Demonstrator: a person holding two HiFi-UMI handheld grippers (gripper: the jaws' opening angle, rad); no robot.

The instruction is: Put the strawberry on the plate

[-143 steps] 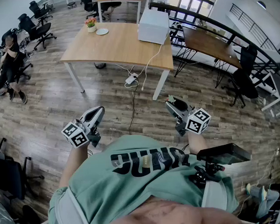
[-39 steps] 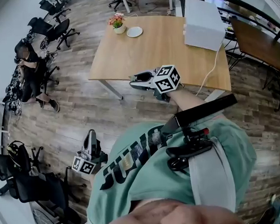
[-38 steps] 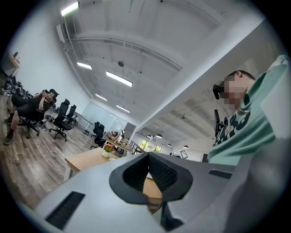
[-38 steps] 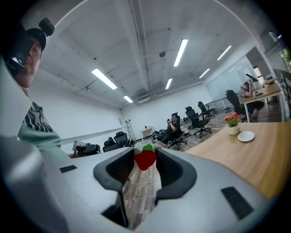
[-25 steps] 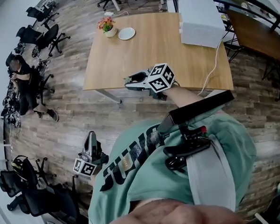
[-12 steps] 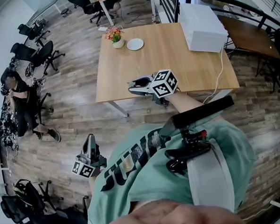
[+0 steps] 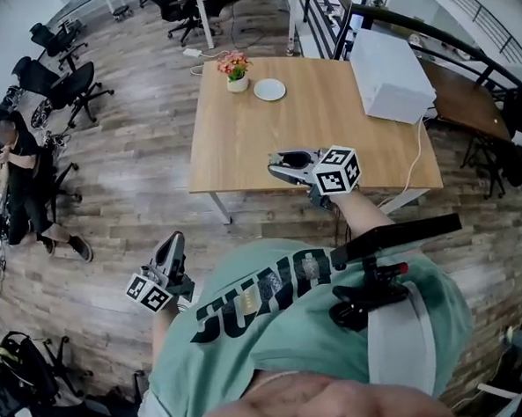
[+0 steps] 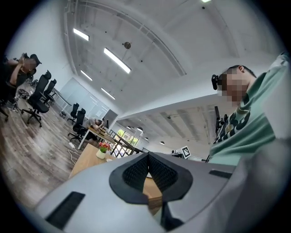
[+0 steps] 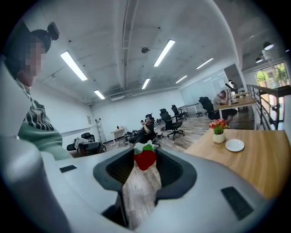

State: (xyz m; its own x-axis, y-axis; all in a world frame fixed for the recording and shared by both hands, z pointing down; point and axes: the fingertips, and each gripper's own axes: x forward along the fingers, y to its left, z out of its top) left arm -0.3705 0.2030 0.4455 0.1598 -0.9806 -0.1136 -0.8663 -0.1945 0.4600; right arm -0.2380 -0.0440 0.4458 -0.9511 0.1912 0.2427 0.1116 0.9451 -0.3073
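- On the table (image 7: 239,143), toward its far left corner, lies the plate (image 7: 270,90), the flower pot (image 7: 236,73) just left of it
- The box (image 7: 392,76) sits on the table's far right part
- The right gripper (image 7: 280,165) is above the table's near edge, the strawberry (image 9: 145,158) between its jaws
- The left gripper (image 7: 171,249) is over the floor, well apart from the table

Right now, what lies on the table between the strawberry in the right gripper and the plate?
Between the strawberry and the plate lies only bare tabletop, seen in the head view; the flower pot stands beside the plate.
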